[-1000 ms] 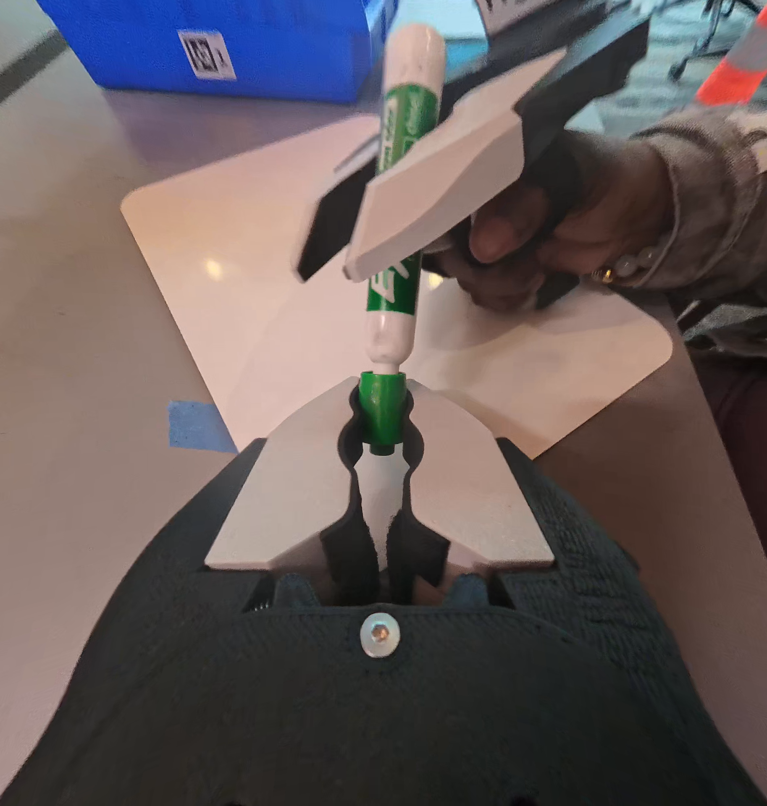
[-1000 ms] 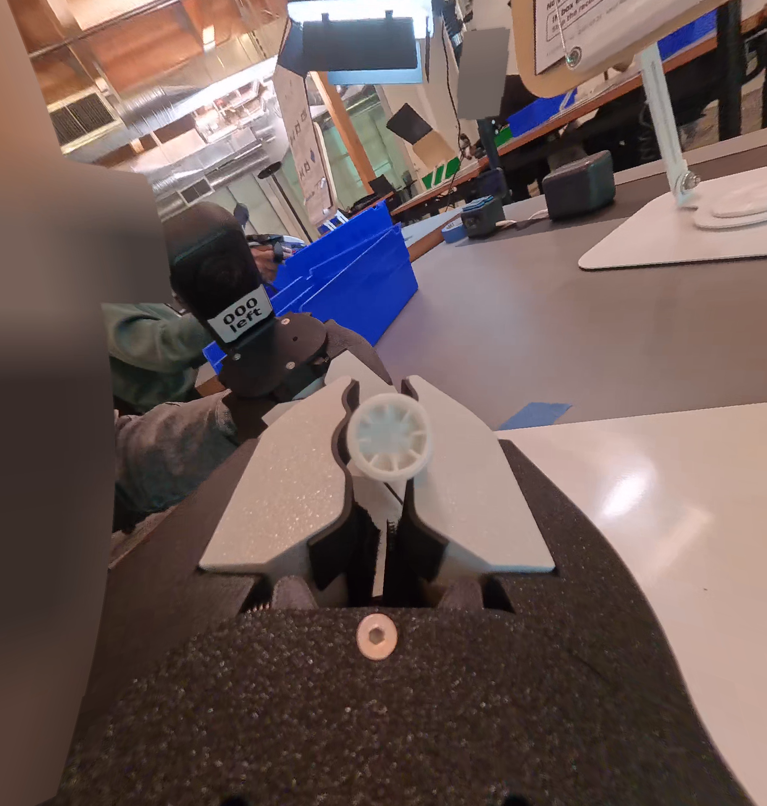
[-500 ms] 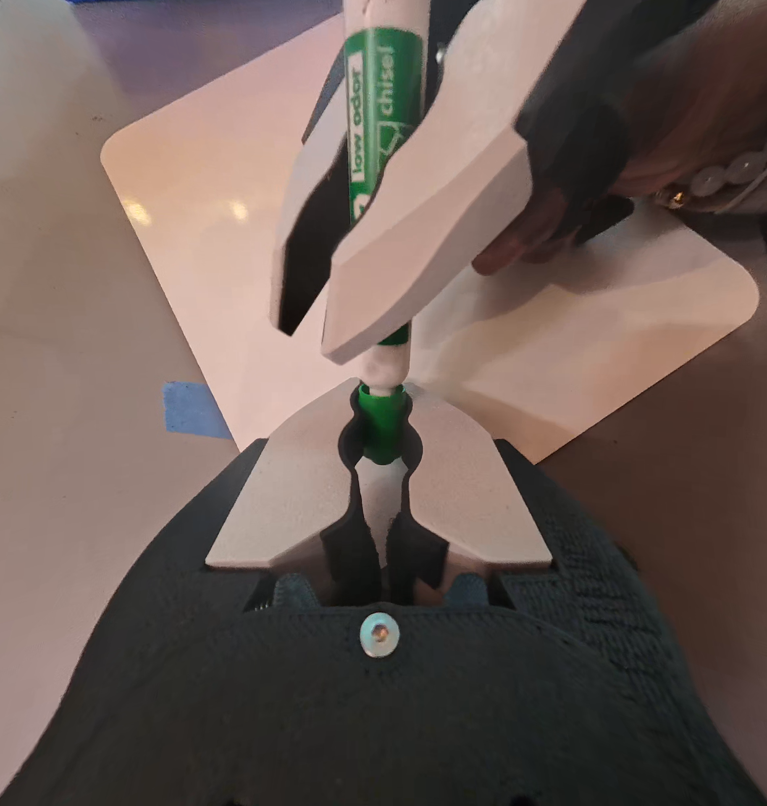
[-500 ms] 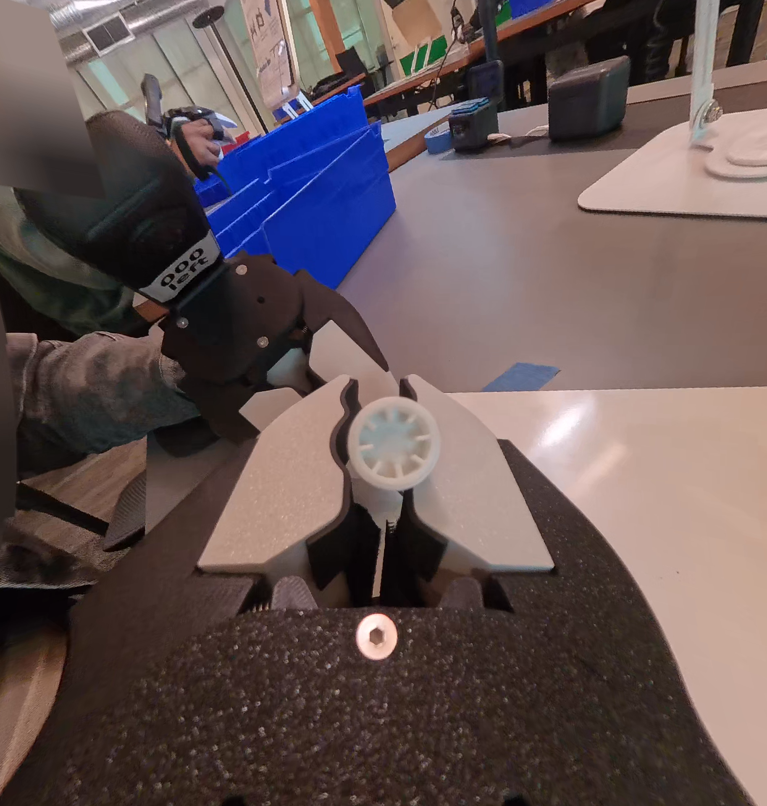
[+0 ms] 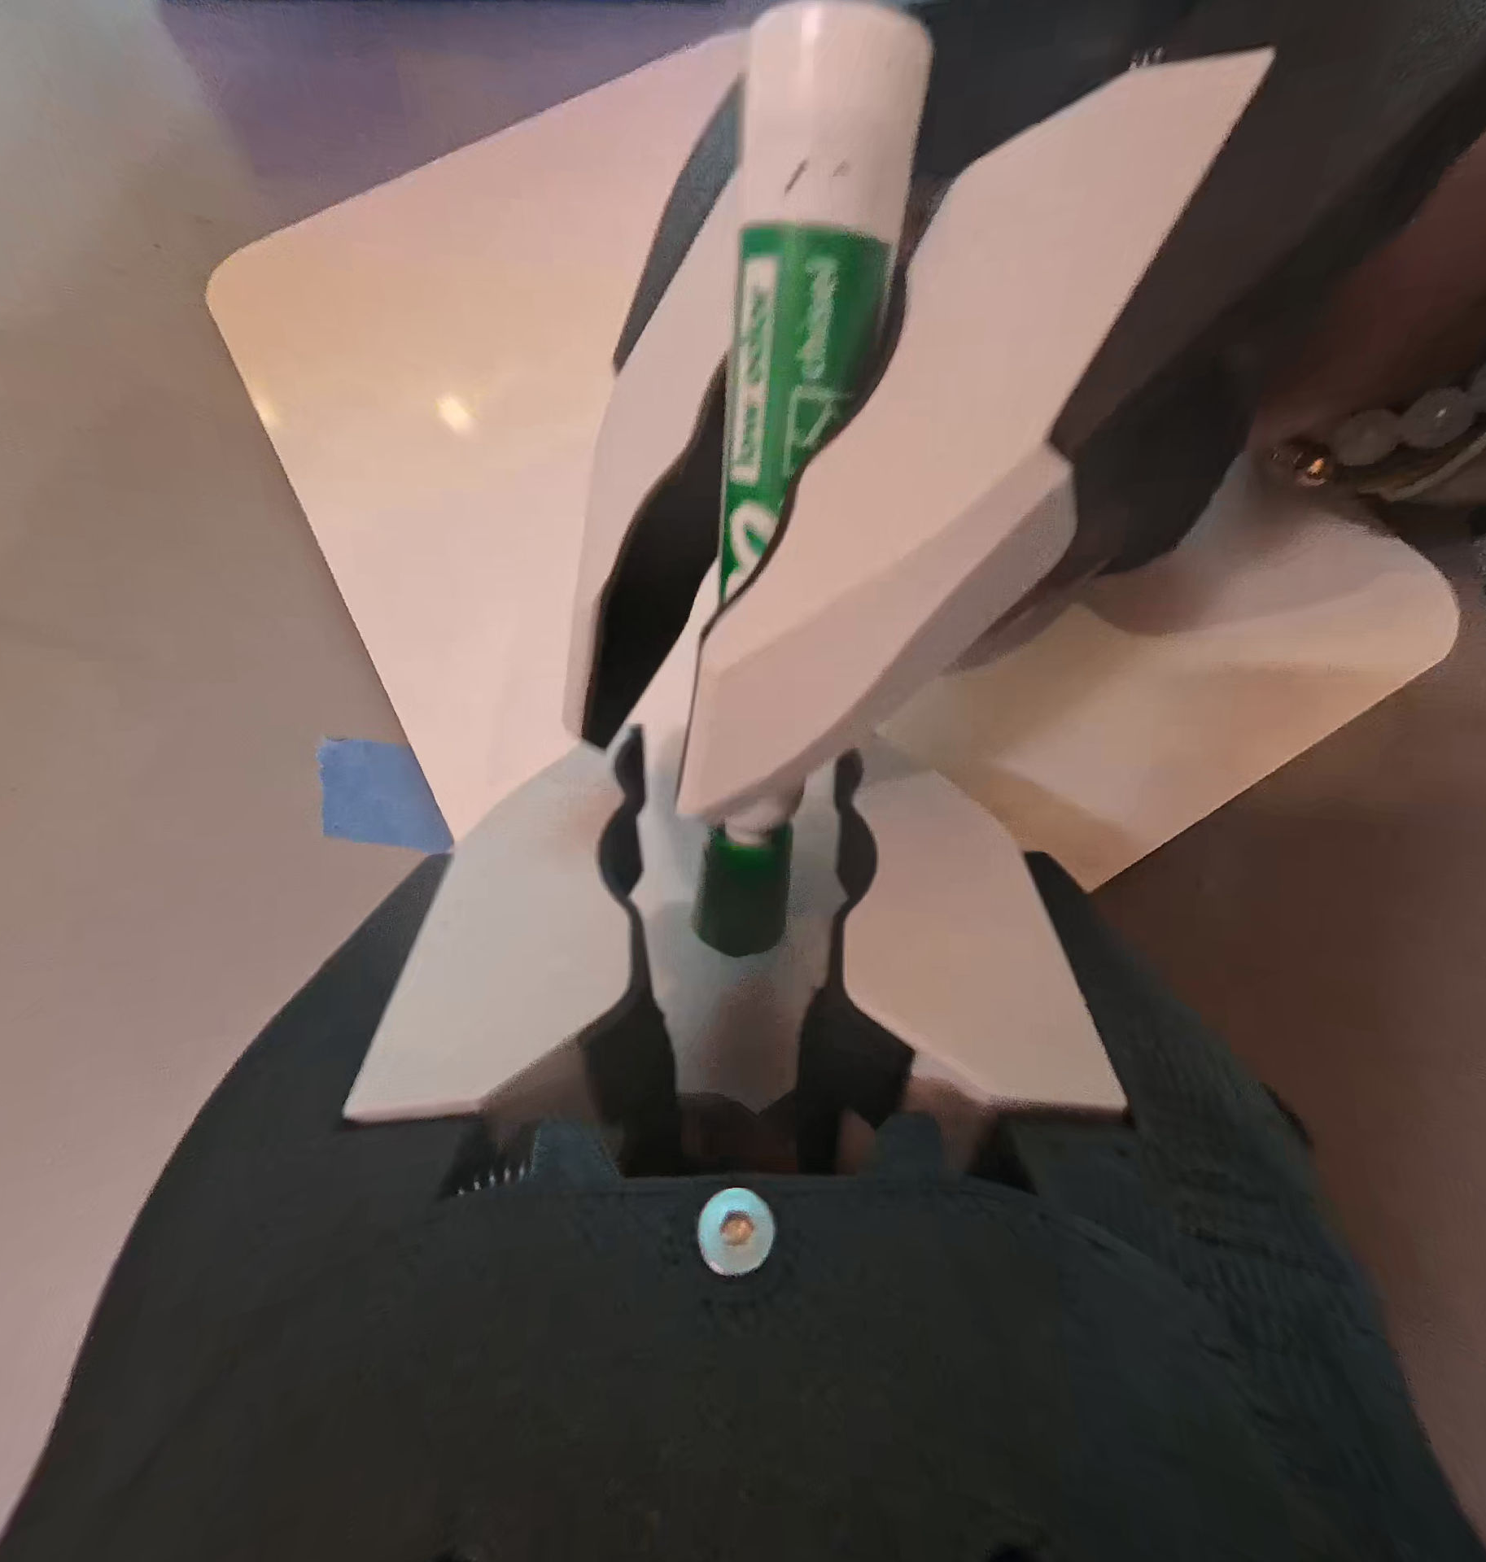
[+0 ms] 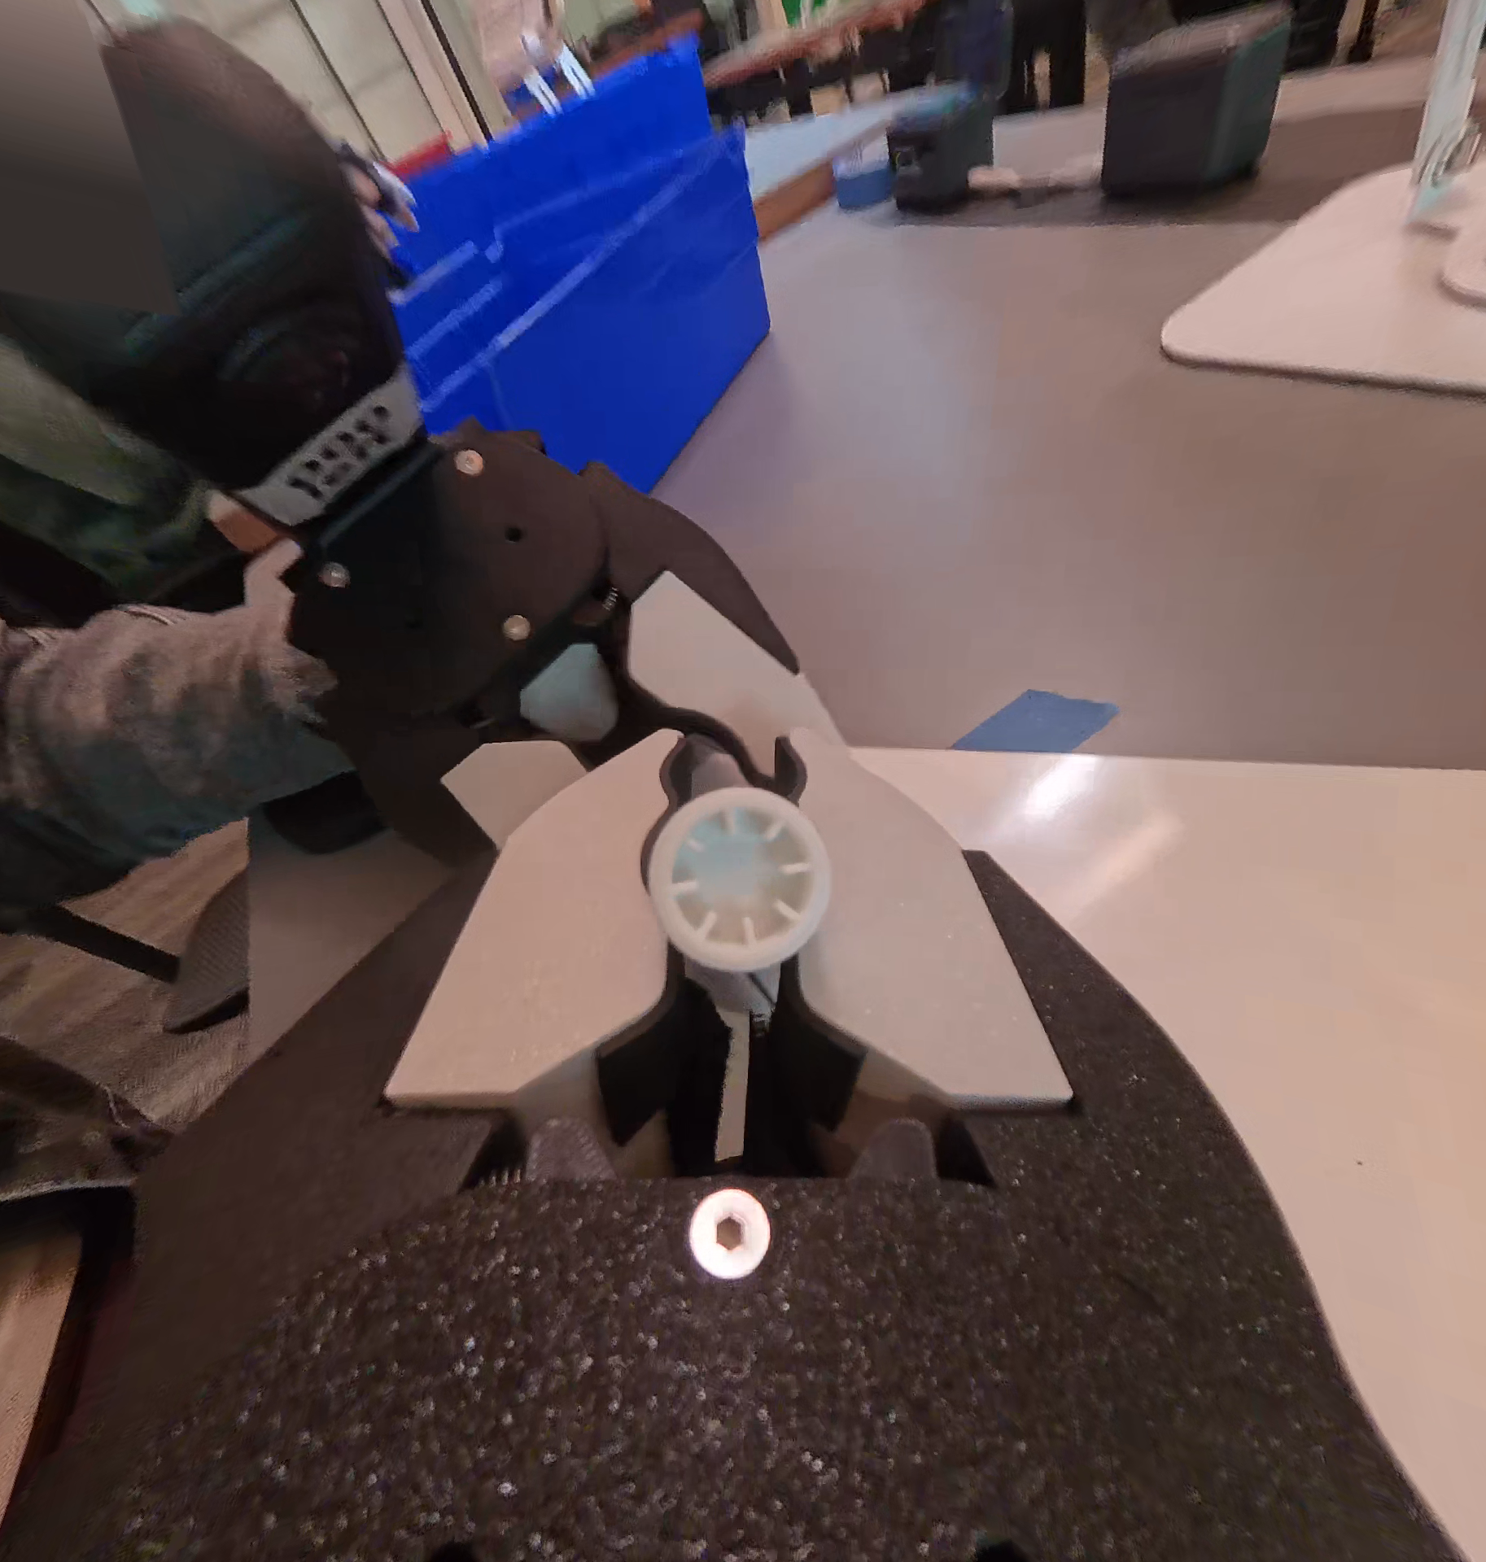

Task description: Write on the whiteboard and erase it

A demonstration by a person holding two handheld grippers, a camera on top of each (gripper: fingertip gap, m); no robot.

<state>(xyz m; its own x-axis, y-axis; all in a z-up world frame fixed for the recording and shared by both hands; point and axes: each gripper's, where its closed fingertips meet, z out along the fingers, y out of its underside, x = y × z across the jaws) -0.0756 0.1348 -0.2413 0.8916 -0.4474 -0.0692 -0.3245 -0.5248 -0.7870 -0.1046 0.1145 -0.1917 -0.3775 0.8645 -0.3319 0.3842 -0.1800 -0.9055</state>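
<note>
My right gripper is shut on a whiteboard marker with a white barrel and a green label. The marker's white butt end faces the right wrist camera. In the left wrist view the right gripper comes down from above, and the marker's tip sits inside the green cap. My left gripper is open. The cap stands between its fingers with a gap on each side. Both grippers are over the near corner of the whiteboard, which lies flat on the table.
Blue tape marks the table by the whiteboard's corner. Blue bins stand at the back left. A white base plate with a post and a dark box stand farther back. A person's hand with a bead bracelet holds the right gripper.
My left gripper was shut on the green cap and has now opened and let it go. The cap stays on the marker's tip. The right gripper has kept its hold on the marker and tilted it.
</note>
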